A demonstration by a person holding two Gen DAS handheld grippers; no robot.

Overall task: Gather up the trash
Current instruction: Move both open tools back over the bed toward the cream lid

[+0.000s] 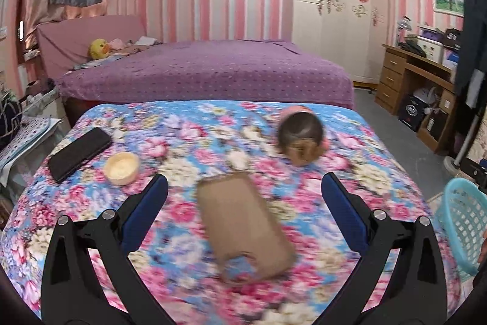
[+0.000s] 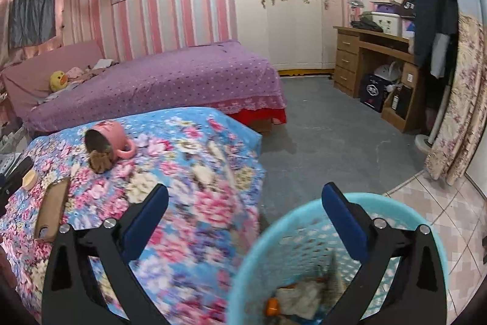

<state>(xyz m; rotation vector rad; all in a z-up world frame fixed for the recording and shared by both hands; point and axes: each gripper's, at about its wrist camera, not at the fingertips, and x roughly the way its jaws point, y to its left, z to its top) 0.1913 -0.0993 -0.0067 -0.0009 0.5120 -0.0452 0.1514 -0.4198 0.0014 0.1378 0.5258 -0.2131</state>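
A turquoise mesh basket (image 2: 271, 226) stands on the floor by the table, with crumpled white paper (image 2: 301, 297) and an orange scrap (image 2: 272, 306) inside. My right gripper (image 2: 245, 188) is open and empty, its right finger over the basket's rim. On the floral tablecloth (image 1: 182, 136) a pink mug (image 1: 301, 127) lies on its side with a brown crumpled wad (image 1: 299, 156) at its mouth. My left gripper (image 1: 243, 178) is open and empty, low over the table. A brown phone case (image 1: 246, 224) lies flat on the cloth between its fingers, untouched.
A cream round lid (image 1: 121, 168) and a black flat device (image 1: 79, 153) lie at the table's left. The basket (image 1: 462, 218) shows at the right edge of the left wrist view. A purple bed (image 1: 207, 72) stands behind the table, with a wooden desk (image 2: 374, 63) and a wardrobe (image 2: 283, 5) across the grey floor.
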